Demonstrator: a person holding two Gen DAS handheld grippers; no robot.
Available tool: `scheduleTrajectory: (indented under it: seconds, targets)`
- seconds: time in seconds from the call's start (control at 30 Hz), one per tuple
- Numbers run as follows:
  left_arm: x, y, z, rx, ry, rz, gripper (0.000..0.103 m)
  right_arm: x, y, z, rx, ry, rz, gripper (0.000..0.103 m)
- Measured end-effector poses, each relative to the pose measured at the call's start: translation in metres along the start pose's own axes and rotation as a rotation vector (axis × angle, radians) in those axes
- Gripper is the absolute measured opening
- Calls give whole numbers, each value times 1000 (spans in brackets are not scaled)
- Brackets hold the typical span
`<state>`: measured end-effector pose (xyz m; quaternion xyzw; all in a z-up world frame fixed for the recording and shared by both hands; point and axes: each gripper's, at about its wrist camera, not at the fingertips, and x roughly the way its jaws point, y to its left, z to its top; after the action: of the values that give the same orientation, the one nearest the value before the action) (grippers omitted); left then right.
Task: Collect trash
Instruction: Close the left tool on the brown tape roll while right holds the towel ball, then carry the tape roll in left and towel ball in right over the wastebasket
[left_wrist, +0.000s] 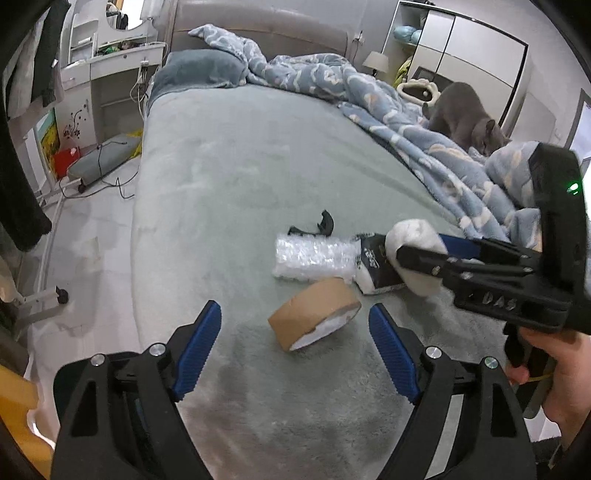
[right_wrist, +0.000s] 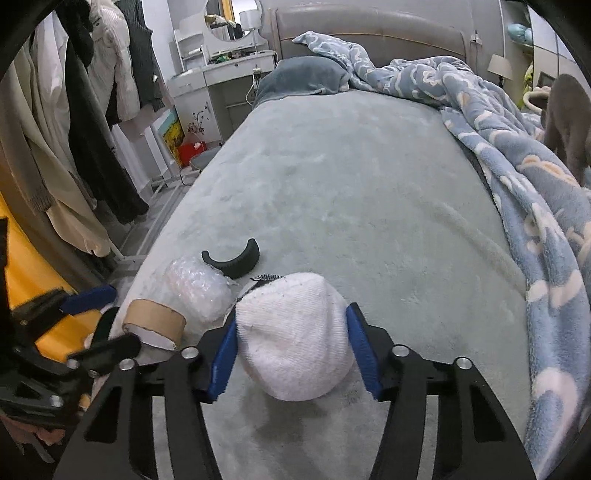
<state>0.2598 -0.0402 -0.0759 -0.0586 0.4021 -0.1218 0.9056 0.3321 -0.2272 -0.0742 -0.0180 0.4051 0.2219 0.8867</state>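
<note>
On the grey-green bed lie a brown tape roll (left_wrist: 314, 317), a wad of clear bubble wrap (left_wrist: 314, 258), a black-and-white wrapper (left_wrist: 373, 266) and a black curved plastic piece (left_wrist: 321, 225). My left gripper (left_wrist: 295, 332) is open, its blue pads either side of the tape roll, just short of it. My right gripper (right_wrist: 291, 332) is shut on a white balled sock (right_wrist: 295, 332), held just above the bed; it also shows in the left wrist view (left_wrist: 417, 254). The tape roll (right_wrist: 155, 321), bubble wrap (right_wrist: 195, 288) and black piece (right_wrist: 232, 262) show in the right wrist view.
A blue cloud-print blanket (left_wrist: 369, 96) is heaped along the bed's right side, with a grey cat (left_wrist: 465, 114) on it. A pillow (left_wrist: 199, 70) lies at the headboard. Clothes (right_wrist: 92, 110) hang at the left. A white dresser (left_wrist: 110, 62) and cables stand beyond the bed's left edge.
</note>
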Motion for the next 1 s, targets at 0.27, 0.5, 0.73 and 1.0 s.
scheduleTrajectory:
  seconds: [0.27,0.5,0.73,1.0]
  targets:
    - [10,-14,-3,6,23,23,84,-18,-13,2,43,-55,28,54]
    - [18,-23,-5,4,37,35,84,-28,-19,4,63,-82,49,54]
    - [28,-19,-6,-37,69,73,79,-36,-28,6,118,-113,108,54]
    - [26,-12,-6,-46,68,70,61,-39,-21,9,115,-135,140,54]
